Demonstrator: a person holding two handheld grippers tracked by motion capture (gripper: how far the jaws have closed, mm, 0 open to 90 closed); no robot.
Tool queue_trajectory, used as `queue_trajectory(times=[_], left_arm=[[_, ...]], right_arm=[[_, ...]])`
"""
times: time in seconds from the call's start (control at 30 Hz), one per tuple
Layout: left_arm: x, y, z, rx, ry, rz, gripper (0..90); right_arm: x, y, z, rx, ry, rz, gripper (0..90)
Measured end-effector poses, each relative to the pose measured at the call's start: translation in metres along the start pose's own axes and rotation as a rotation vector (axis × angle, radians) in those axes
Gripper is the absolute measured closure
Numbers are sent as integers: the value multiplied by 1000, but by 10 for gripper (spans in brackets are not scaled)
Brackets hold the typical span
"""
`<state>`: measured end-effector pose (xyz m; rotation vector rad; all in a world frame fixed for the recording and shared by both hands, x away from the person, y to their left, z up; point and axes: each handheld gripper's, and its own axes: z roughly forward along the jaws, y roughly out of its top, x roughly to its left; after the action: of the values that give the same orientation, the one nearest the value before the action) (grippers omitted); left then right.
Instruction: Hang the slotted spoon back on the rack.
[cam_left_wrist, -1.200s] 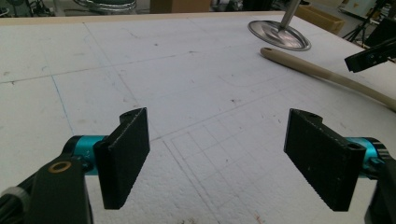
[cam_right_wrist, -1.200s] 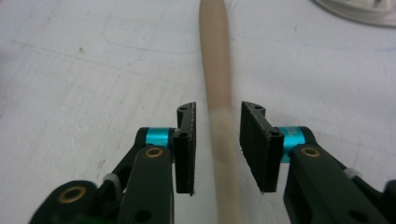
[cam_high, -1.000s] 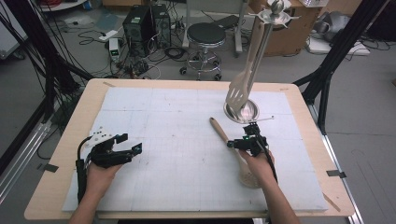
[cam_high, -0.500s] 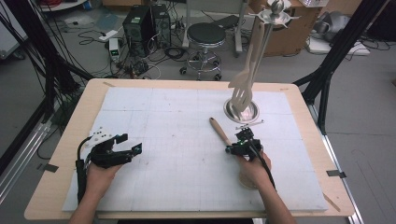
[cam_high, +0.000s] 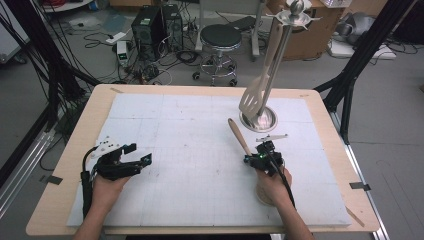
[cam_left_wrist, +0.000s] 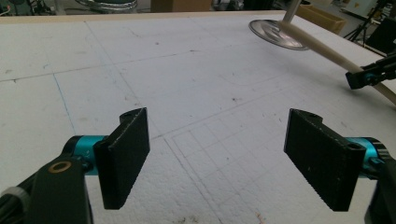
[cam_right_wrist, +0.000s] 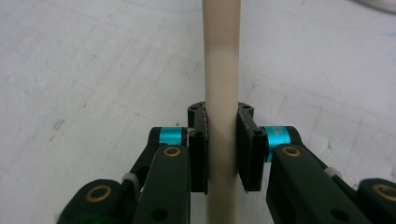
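The tabletop (cam_high: 165, 125) carries a white gridded sheet, which leaves both hands a flat, uncluttered place to work. Ahead of the right jaws, at the far side, stands a metal utensil rack (cam_high: 280, 60) on a round base, with a pale slotted turner (cam_high: 257, 90) hanging from its top; the rack looks like the place where long utensils belong, so the work in hand is probably hanging another one there.

That other one is a spoon (cam_high: 239, 136) with a long pale handle. It lies across the sheet, its handle running straight out from between the right jaws toward the rack's base. The right gripper (cam_high: 259, 159) has just been closing its jaws, and they now sit against both sides of the handle (cam_right_wrist: 222, 135), low on the shaft, seemingly for a firm hold before lifting.

The left gripper (cam_high: 131, 160) rests well apart from the spoon, its jaws wide apart with bare sheet between them, likely kept out of the way.
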<state>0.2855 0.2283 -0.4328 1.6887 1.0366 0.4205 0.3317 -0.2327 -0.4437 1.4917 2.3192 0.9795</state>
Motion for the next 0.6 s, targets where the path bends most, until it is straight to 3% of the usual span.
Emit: queue_trajectory(times=[0.17,0.27,0.43,0.6], left_arm=[[1,0,0,-1,1,1,230],[1,0,0,2,2,2,230],[0,0,0,4,0,3,230],[0,0,0,6,0,5,230]], right_arm=[[-9,-2,-13,-109,13,73,781],[-11,-6,-22,-157,4,75,781],[-6,-12,-27,-142,43,31,781],[3,-9,-36,-207,66,-12,781]])
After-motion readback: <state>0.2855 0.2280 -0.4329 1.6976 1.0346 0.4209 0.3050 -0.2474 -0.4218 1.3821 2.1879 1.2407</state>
